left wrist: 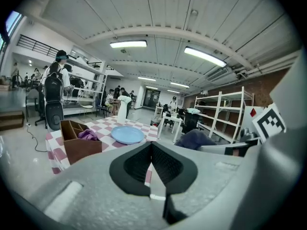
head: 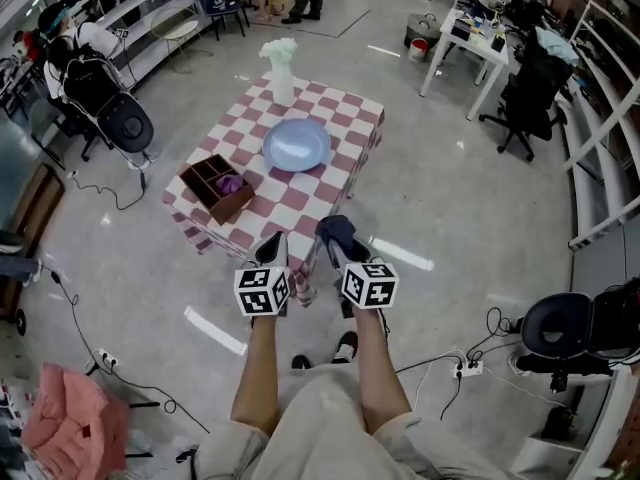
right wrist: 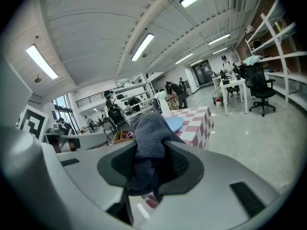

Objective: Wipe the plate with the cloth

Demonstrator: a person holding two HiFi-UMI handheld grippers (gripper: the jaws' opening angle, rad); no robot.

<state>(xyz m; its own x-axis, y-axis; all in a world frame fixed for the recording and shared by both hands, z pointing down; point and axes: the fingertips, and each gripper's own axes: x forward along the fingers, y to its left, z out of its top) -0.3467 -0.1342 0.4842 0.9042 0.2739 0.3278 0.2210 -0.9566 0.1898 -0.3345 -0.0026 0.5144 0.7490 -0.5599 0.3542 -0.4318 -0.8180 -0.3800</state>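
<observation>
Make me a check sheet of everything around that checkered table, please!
Surface: checkered table, with the plate near its middle.
Job's things: blue plate, nothing on it; dark cloth, apart from the plate.
Clutter: wooden box holding something purple; white vase.
Grippers: left gripper fingers shut, empty; right gripper fingers shut on the cloth.
Cables: power strip and loose cable on the floor.
Surroundings: office chair, white shelves, pink fabric.
</observation>
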